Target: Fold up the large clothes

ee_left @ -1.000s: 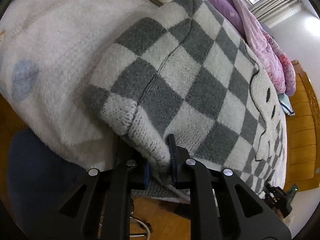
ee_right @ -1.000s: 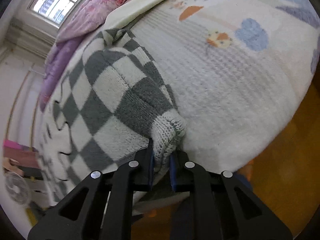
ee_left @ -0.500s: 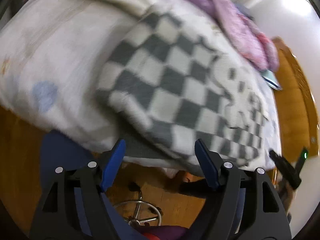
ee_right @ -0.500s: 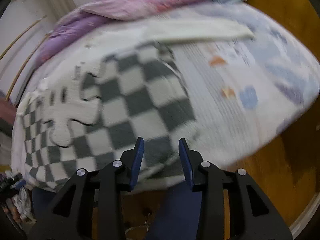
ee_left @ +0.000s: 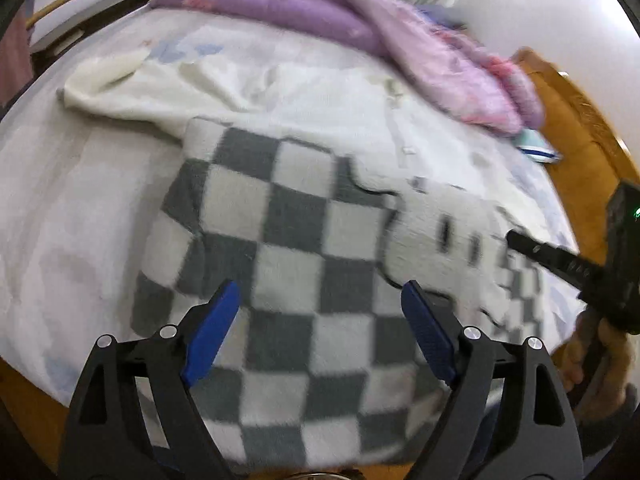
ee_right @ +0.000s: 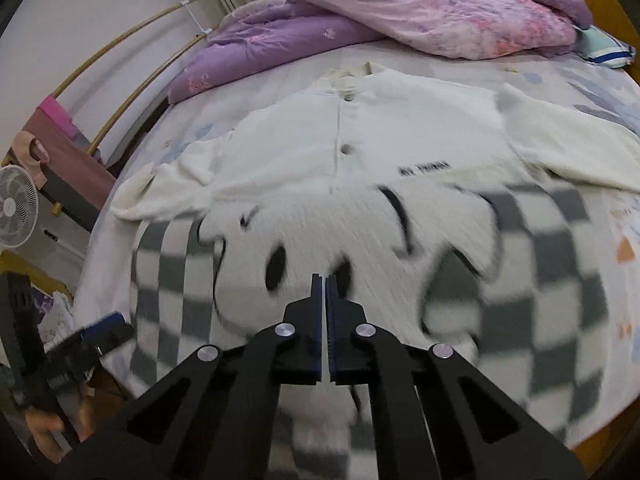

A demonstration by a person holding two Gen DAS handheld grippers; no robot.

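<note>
Checked sweater spread at the near edge of the bed, both grippers off it.

The bed [ee_right: 592, 80] carries a purple quilt [ee_right: 320, 36] heaped along its far edge, with a cream buttoned cardigan [ee_right: 360, 152] laid flat in the middle, sleeves out to either side. The grey-and-white checked sweater [ee_left: 288, 248] with a white cartoon face lies flat just nearer, overlapping the cardigan's hem and reaching the bed's near edge. The left gripper [ee_left: 320, 324] hangs above the sweater's checked part with its blue pads spread wide and nothing between them. The right gripper [ee_right: 324, 284] hangs over the cartoon face with its fingers pressed together, pinching no cloth. A small fan [ee_right: 16, 212] stands beyond the bed's left edge.
</note>
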